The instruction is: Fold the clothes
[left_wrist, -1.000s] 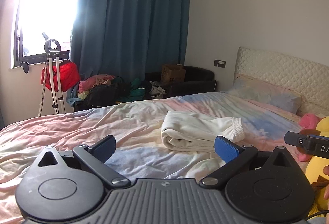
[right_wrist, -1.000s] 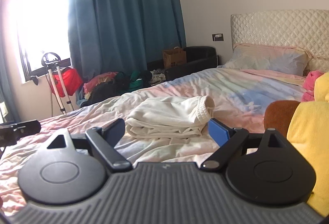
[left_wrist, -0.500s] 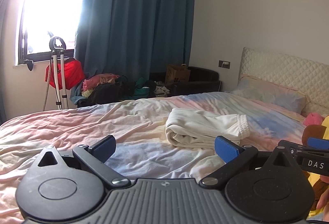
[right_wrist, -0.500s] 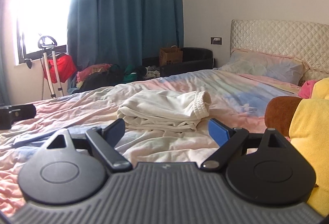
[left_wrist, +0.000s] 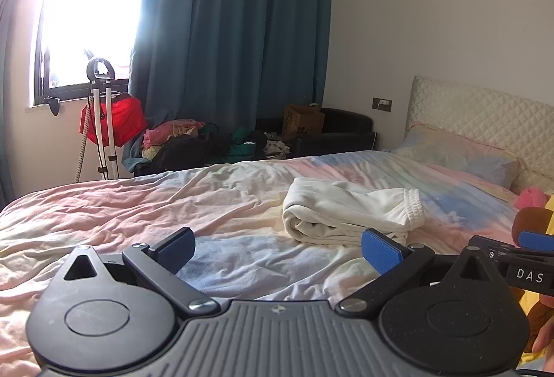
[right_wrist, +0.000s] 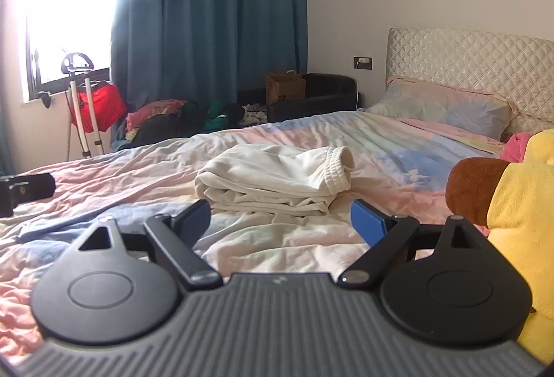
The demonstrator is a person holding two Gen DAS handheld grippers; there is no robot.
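Both claws, left claw [left_wrist: 278,250] and right claw [right_wrist: 280,221], stay apart (empty); folded garment [right_wrist: 273,176] unmoved.

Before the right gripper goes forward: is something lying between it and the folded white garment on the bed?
Nothing visible. Only bare rumpled bedsheet lies between the open right gripper and the white garment; the yellow plush toy sits off to its right.

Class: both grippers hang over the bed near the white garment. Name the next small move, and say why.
Probably ease the right gripper forward to the white garment. It already lies folded on the bed, untouched, and both the right and the left gripper are open and empty.
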